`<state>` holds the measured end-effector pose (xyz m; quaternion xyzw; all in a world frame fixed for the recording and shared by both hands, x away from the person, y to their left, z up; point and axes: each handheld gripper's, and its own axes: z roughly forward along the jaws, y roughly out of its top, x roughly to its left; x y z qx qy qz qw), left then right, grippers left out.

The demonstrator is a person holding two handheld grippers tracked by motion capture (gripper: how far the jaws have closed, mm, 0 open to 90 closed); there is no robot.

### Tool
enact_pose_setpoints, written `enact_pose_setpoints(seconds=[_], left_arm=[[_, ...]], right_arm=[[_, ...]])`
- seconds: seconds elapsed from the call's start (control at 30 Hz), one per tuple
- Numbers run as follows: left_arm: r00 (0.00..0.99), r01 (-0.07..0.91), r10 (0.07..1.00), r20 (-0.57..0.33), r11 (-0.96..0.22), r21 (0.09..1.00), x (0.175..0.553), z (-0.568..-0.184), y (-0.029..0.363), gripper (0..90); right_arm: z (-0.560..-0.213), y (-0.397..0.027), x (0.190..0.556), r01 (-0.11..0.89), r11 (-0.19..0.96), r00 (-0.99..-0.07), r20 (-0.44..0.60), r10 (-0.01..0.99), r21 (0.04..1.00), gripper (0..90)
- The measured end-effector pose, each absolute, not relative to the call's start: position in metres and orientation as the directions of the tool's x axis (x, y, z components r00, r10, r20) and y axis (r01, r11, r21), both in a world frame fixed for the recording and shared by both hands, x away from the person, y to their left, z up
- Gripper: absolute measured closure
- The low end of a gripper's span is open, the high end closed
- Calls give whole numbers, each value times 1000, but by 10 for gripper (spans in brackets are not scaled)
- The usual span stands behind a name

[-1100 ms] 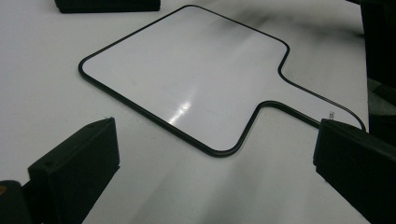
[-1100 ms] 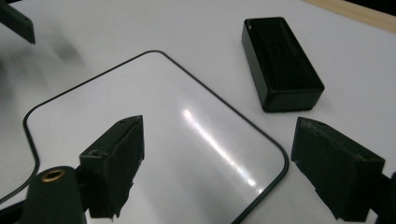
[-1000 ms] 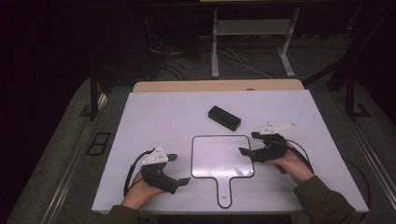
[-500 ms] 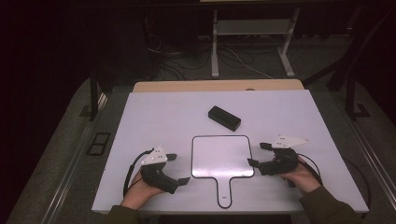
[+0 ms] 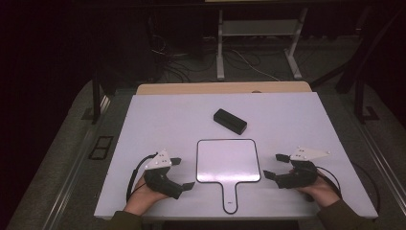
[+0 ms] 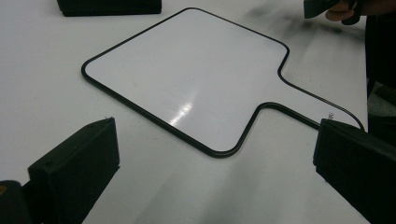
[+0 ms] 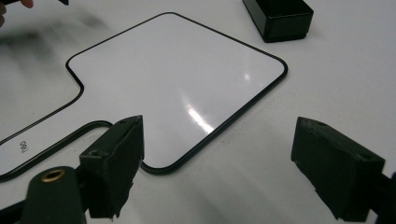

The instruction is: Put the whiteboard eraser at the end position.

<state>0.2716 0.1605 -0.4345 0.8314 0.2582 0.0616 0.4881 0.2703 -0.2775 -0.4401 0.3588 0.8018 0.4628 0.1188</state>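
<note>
High view, white paddle-shaped board [image 5: 228, 162] flat on the bench [image 5: 158, 120], black box [image 5: 230, 120] behind it, left claw [image 5: 182, 173] and right claw [image 5: 271, 166] flanking it, left claw view, jaws spread, board [image 6: 187, 74] ahead, right claw view, jaws apart, board [image 7: 177, 88], box [image 7: 278, 17] beyond

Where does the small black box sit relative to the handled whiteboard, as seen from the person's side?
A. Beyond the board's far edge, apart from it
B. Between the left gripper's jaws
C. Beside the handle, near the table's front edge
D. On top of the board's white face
A: in the high view the black box lies on the table past the whiteboard's far edge, with bare table between them.
</note>
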Motion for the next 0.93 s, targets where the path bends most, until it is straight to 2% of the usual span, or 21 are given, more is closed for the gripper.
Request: enact_pose_setpoints(seconds=[0.93], left_arm=[[856, 376, 494, -150, -398, 836, 272, -436, 161, 0]], right_arm=[[-445, -296, 258, 474, 317, -697, 129, 705, 822, 158]])
